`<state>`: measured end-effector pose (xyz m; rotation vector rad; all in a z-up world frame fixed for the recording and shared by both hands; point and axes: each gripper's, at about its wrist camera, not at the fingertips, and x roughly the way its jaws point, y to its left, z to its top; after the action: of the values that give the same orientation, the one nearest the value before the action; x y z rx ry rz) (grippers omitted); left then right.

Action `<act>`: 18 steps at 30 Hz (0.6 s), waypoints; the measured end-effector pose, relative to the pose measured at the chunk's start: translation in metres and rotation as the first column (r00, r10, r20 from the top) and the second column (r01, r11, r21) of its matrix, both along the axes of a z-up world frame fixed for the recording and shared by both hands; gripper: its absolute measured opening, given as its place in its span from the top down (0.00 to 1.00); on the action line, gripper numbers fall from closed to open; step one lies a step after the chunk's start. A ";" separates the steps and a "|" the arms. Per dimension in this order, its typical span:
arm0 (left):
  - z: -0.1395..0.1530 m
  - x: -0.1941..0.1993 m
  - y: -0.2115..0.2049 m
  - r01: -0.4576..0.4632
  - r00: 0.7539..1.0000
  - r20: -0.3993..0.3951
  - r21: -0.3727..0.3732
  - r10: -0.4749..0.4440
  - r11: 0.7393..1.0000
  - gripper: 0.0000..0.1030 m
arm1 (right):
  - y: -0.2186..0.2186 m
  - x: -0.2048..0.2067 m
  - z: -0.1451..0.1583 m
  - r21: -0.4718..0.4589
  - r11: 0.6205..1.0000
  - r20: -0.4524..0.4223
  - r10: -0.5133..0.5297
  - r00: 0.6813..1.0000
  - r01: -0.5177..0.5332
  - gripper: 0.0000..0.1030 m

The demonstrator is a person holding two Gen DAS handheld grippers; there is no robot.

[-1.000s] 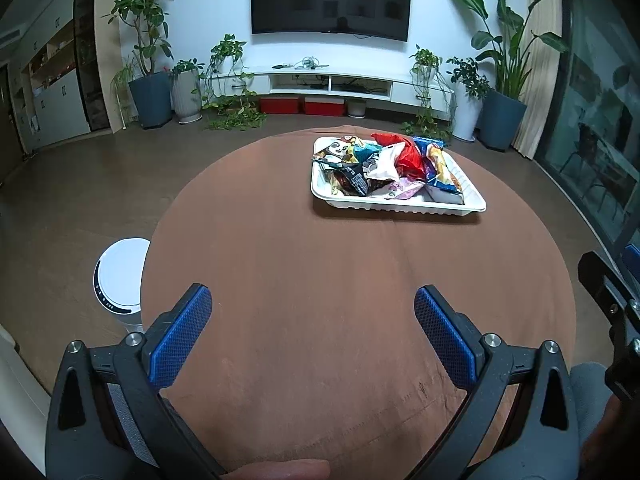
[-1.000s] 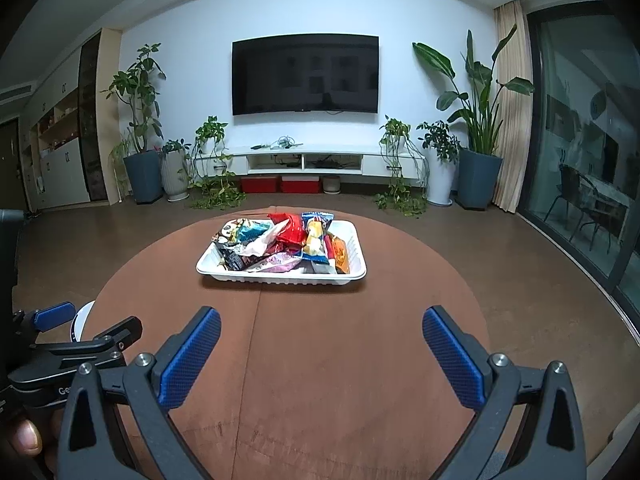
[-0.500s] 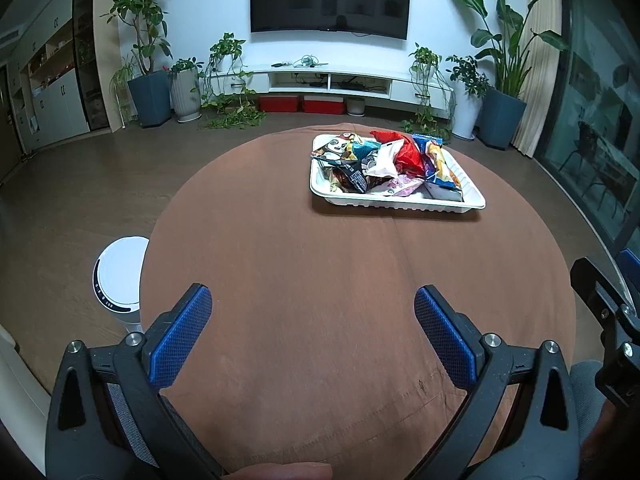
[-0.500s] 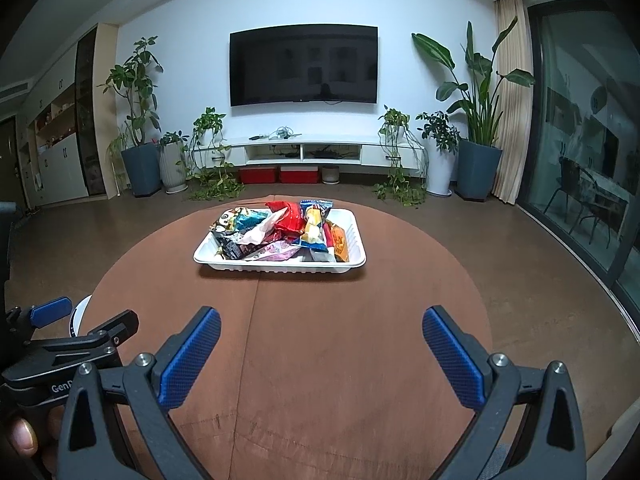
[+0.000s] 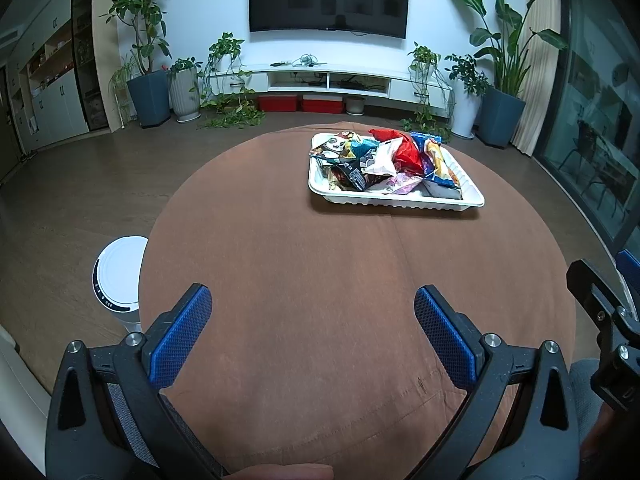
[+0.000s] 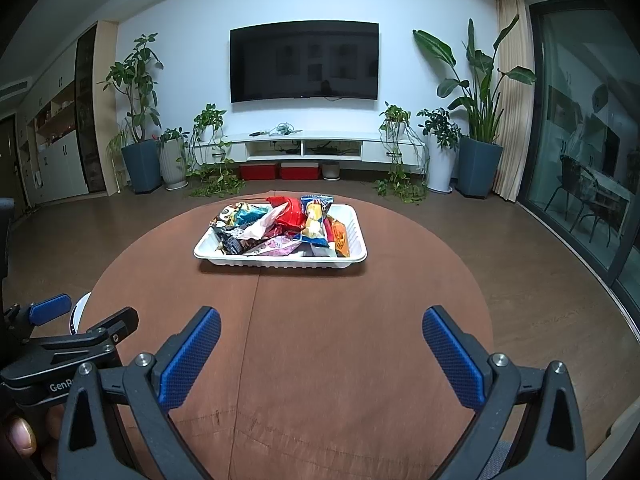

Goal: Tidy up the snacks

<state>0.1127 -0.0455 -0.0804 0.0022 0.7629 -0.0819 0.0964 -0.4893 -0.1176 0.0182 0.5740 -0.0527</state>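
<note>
A white tray [image 5: 472, 200] holds a heap of snack packets [image 5: 384, 158] at the far side of the round brown table [image 5: 320, 260]. In the right wrist view the tray [image 6: 208, 250] and the snack packets [image 6: 288, 224] lie straight ahead. My left gripper [image 5: 313, 300] is open and empty over the near part of the table, well short of the tray. My right gripper [image 6: 321, 320] is open and empty, also near the front edge. The left gripper also shows at the left of the right wrist view [image 6: 84, 316].
A white cylindrical appliance [image 5: 120, 276] stands on the floor left of the table. Potted plants [image 6: 140, 152], a low TV shelf [image 6: 312, 146] and a wall TV [image 6: 304, 62] line the far wall. Glass doors [image 6: 592, 168] are at the right.
Both grippers have tilted or drawn back slightly, so the tray sits a little lower in both views. Both stay open and empty.
</note>
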 end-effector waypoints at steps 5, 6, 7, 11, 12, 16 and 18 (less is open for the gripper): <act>-0.001 0.000 0.000 0.002 1.000 0.000 -0.001 -0.002 1.000 0.00 | 0.000 -0.001 -0.003 0.002 1.000 -0.006 0.002 1.000 -0.002 0.00; -0.001 0.000 0.000 0.001 1.000 0.000 0.000 -0.001 1.000 0.00 | -0.001 -0.001 -0.004 0.002 1.000 -0.006 0.002 1.000 -0.002 0.00; -0.001 0.000 0.000 0.001 1.000 0.000 0.000 -0.001 1.000 0.00 | 0.000 -0.002 -0.004 0.002 1.000 -0.006 0.002 1.000 -0.002 0.00; -0.001 0.000 0.000 0.001 1.000 -0.001 0.000 -0.001 1.000 0.00 | -0.001 -0.001 -0.004 0.002 1.000 -0.007 0.002 1.000 -0.002 0.00; -0.001 0.000 0.000 0.002 1.000 0.000 0.000 -0.002 1.000 0.00 | -0.001 -0.002 -0.005 0.003 1.000 -0.008 0.003 1.000 -0.003 0.00; -0.001 0.000 0.000 0.002 1.000 0.001 0.001 -0.002 1.000 0.00 | -0.001 -0.001 -0.005 0.003 1.000 -0.010 0.002 1.000 -0.002 0.00; 0.000 0.000 0.000 0.002 1.000 0.000 0.000 -0.002 1.000 0.00 | -0.001 -0.002 -0.007 0.002 1.000 -0.012 0.003 1.000 -0.003 0.00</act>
<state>0.1123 -0.0458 -0.0808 0.0035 0.7626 -0.0839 0.0944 -0.4906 -0.1248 0.0193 0.5863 -0.0492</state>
